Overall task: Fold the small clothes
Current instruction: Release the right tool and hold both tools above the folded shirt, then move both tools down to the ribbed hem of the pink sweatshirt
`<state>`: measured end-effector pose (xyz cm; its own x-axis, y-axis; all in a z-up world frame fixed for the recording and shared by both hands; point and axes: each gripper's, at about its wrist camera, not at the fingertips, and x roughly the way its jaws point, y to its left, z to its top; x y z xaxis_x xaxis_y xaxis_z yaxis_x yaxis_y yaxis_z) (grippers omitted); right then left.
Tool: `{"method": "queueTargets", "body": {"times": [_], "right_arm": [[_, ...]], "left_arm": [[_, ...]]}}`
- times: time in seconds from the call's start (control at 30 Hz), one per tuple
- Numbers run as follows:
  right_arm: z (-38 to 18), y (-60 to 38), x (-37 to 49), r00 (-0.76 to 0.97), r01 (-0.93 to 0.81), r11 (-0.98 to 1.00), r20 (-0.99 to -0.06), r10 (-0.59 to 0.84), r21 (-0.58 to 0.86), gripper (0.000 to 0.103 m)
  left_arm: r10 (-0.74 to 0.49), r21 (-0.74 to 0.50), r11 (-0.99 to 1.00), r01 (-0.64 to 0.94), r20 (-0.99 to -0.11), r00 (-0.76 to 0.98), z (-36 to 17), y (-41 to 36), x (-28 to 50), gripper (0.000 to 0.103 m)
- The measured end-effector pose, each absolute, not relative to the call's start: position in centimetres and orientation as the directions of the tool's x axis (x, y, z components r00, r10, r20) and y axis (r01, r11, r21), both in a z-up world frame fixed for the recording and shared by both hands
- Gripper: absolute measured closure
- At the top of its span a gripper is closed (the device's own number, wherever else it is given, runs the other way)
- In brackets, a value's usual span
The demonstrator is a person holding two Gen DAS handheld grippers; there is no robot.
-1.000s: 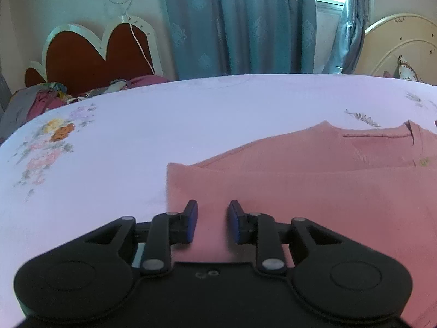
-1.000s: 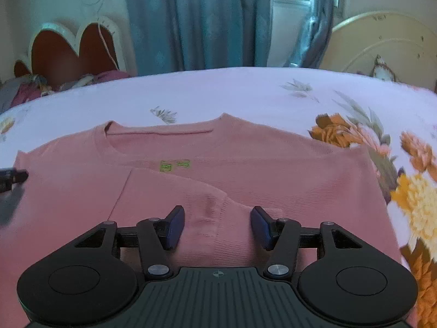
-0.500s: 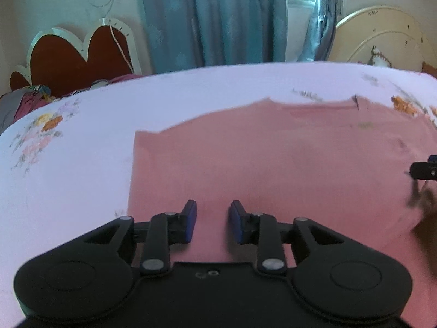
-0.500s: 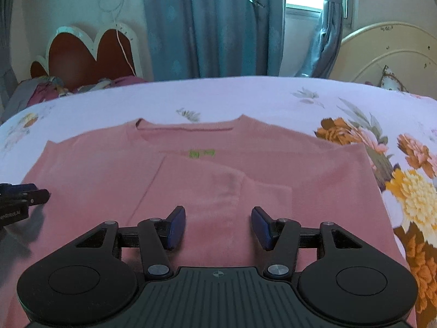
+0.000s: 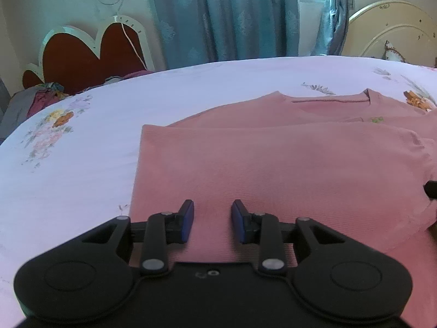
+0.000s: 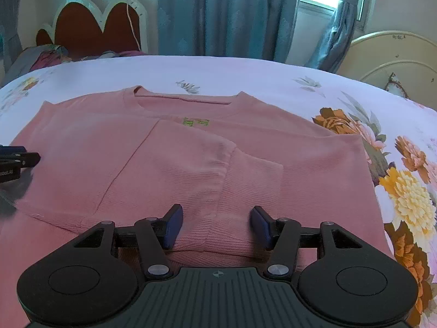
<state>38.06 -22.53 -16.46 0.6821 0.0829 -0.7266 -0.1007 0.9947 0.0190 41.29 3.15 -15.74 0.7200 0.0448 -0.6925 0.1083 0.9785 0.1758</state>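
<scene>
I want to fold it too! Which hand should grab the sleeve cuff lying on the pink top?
Probably the right gripper: its open jaws sit either side of the cuff of the pink top. The left gripper hovers open over plain fabric.

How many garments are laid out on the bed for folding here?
1: a pink sweater lies flat on the floral bedsheet, sleeves folded in. Crumpled clothes by the headboard may hide others.

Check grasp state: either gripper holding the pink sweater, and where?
Nothing held. Left gripper and right gripper are both open above the pink sweater; no cloth is pinched between either pair of fingers.
</scene>
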Motion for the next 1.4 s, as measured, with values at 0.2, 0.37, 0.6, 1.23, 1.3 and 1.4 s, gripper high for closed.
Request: {"method": "queueTargets", "body": {"times": [0.2, 0.37, 0.6, 1.23, 1.3, 1.4], "right_arm": [[-16.6, -23.1, 38.3, 0.681, -0.145, 0.989, -0.722, 0.122, 0.030, 0.048], [-16.2, -23.5, 38.4, 0.665, -0.192, 0.981, -0.729, 0.162, 0.043, 0.048], [-14.2, -24.7, 36.1, 0.673, -0.187, 0.972, -0.703, 0.230, 0.139, 0.048], [-11.7, -22.1, 18.3, 0.686, -0.118, 0.988, -0.711, 0.157, 0.104, 0.048], [-11.7, -22.0, 16.5, 0.686, -0.105, 0.990, -0.714, 0.140, 0.094, 0.048], [-11.7, -21.9, 13.9, 0.688, -0.088, 0.994, -0.717, 0.112, 0.071, 0.048]], "left_arm": [[0.109, 0.217, 0.974, 0.067, -0.702, 0.704, -15.5, 2.1, 41.5, 0.071], [0.140, 0.241, 0.969, 0.049, -0.705, 0.695, -14.9, 1.4, 40.4, 0.071], [0.114, 0.215, 0.975, 0.051, -0.685, 0.720, -12.9, 1.0, 36.7, 0.067], [-0.071, 0.134, 0.965, 0.226, -0.697, 0.714, -11.8, 3.9, 22.1, 0.044], [-0.071, 0.135, 0.964, 0.229, -0.700, 0.710, -11.9, 4.5, 20.6, 0.044], [-0.086, 0.114, 0.965, 0.237, -0.717, 0.692, -12.2, 5.7, 18.5, 0.044]]}}
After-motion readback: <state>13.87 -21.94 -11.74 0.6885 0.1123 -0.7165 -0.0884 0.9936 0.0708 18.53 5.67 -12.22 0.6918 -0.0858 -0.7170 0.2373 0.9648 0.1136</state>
